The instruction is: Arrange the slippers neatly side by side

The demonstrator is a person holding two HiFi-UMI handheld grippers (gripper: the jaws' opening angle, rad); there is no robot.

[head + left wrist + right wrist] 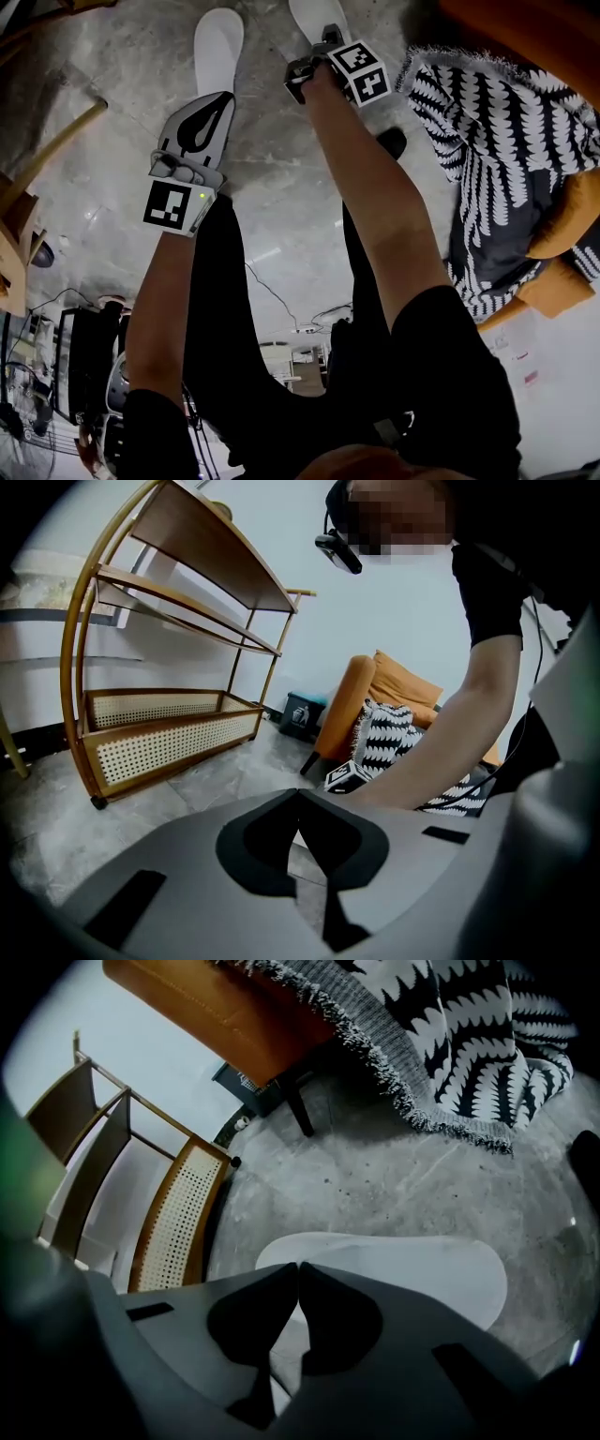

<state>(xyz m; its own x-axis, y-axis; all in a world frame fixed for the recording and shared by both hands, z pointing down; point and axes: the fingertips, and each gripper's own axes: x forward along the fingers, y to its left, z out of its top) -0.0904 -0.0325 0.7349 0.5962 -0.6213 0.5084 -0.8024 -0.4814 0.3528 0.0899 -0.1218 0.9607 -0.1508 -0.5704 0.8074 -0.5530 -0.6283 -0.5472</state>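
Two white slippers lie on the grey concrete floor in the head view, the left slipper (217, 47) a little nearer than the right slipper (314, 17). My left gripper (225, 98) is shut, its tips over the left slipper's near end. In the left gripper view the shut left gripper (298, 794) shows only a white sliver (300, 841) through the gap behind the tips. My right gripper (323, 42) is at the right slipper's near end. In the right gripper view the right gripper (298, 1266) is shut with its tips at the edge of the flat slipper (412, 1274).
An orange armchair (562, 225) draped with a black-and-white throw (506, 141) stands at the right. A wood and cane shelf rack (169, 733) stands beyond the slippers. A dark object (392, 141) lies by the chair. A wooden furniture leg (47, 150) is at the left.
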